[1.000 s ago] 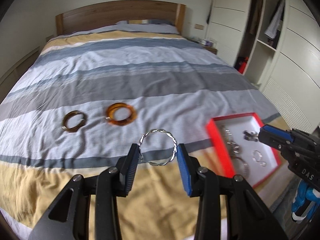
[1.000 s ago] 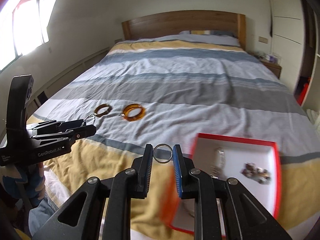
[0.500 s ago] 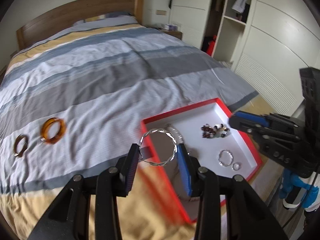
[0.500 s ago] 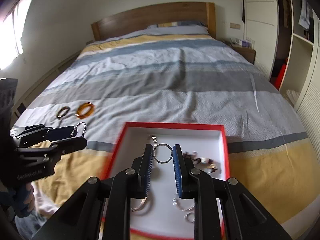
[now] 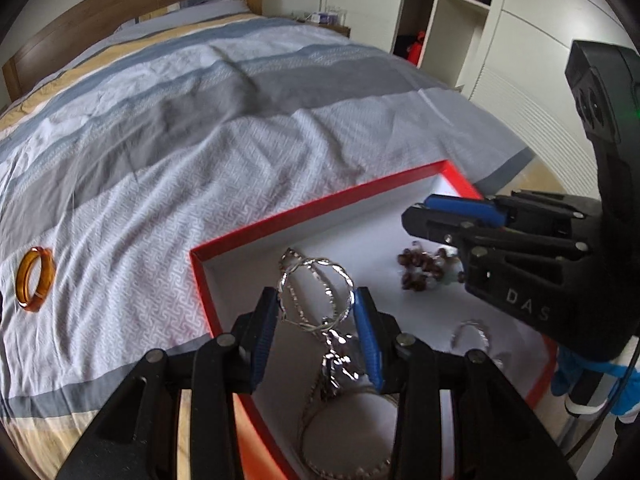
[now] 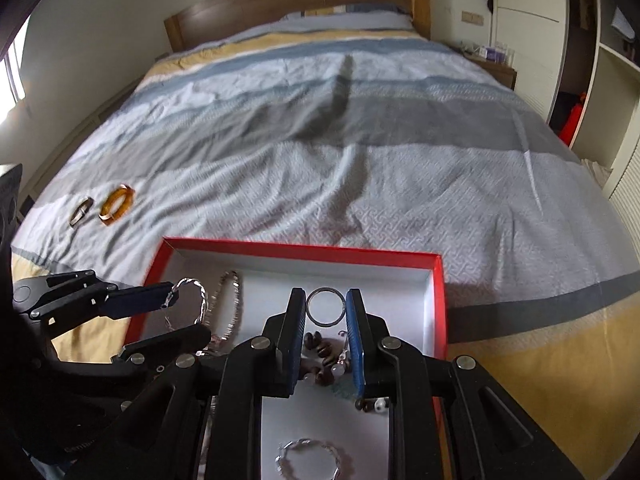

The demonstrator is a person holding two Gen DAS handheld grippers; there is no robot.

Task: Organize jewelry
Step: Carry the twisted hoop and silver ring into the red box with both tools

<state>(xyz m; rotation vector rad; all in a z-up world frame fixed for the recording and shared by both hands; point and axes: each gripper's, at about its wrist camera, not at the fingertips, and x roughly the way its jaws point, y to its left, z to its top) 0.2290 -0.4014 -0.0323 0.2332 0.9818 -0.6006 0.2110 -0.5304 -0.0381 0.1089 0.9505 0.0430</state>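
Item one: twisted silver bangle (image 5: 316, 292), clamped between our left gripper (image 5: 316, 312) pads, above the red-rimmed white tray (image 5: 320, 204). Item two: plain silver ring (image 6: 325, 306), pinched in our narrowly set right gripper (image 6: 326, 320), over the same tray. In the tray we note dark beads (image 5: 420, 270) and chains. On the striped bedspread (image 6: 360, 140): amber bangle (image 6: 117, 205), darker bangle (image 6: 81, 211) beside it.

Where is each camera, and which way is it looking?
Left wrist: sits on the left gripper, facing down into the red box; its fingers hold a twisted silver bangle.
Right wrist: sits on the right gripper, facing the same way, pinching a plain silver ring.
Shared: box, amber bangle, bed, and each other's gripper.
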